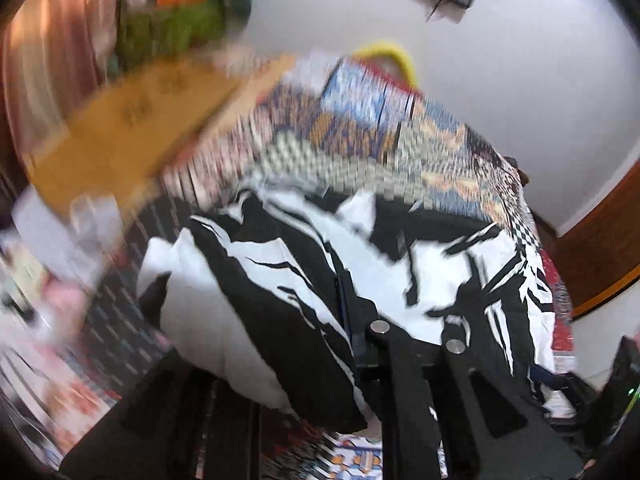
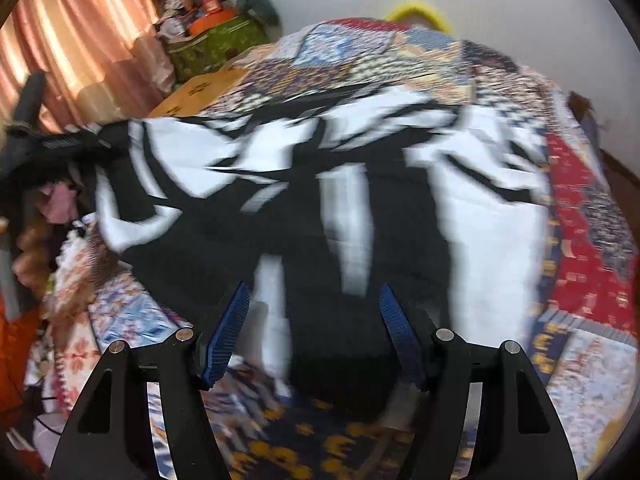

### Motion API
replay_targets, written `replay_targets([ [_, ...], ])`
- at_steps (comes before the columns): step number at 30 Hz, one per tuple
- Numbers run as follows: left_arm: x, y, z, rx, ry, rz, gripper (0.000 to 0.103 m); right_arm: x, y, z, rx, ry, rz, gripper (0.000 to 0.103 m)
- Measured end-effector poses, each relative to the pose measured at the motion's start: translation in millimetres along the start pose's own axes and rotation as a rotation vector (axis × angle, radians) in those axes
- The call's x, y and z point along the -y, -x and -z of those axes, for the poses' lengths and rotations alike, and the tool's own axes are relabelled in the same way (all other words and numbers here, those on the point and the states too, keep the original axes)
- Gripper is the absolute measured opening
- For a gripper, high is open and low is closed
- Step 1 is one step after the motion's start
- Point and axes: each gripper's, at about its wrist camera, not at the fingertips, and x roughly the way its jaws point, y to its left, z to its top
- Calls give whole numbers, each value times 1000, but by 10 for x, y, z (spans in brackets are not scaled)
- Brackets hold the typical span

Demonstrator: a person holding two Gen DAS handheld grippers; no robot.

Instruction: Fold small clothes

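Observation:
A black-and-white patterned garment [image 2: 340, 184] lies spread on a patchwork bedspread [image 2: 580, 264]. In the right wrist view my right gripper [image 2: 314, 312] is open, its blue pads [image 2: 230, 332] apart just above the garment's near edge, holding nothing. My left gripper [image 2: 102, 140] shows at the left of that view, shut on the garment's left corner. In the left wrist view the left gripper [image 1: 416, 320] is shut on the garment [image 1: 280, 280], which bunches up over its fingers and hides the tips. Both views are motion-blurred.
A cardboard box [image 1: 132, 128] sits at the far left of the bed, also in the right wrist view [image 2: 196, 92]. A green bag with clutter [image 2: 212, 40] stands by pink curtains [image 2: 80, 40]. A yellow item [image 2: 420, 12] lies by the white wall.

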Motion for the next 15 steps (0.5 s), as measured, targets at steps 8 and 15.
replay_targets([
  [8,764,412,-309,156,-147,75,15,266,-99,238,-18,-40,72,64],
  [15,1783,493,-156,114,-326,333,14,392,-136,270,-28,-94,11,64],
])
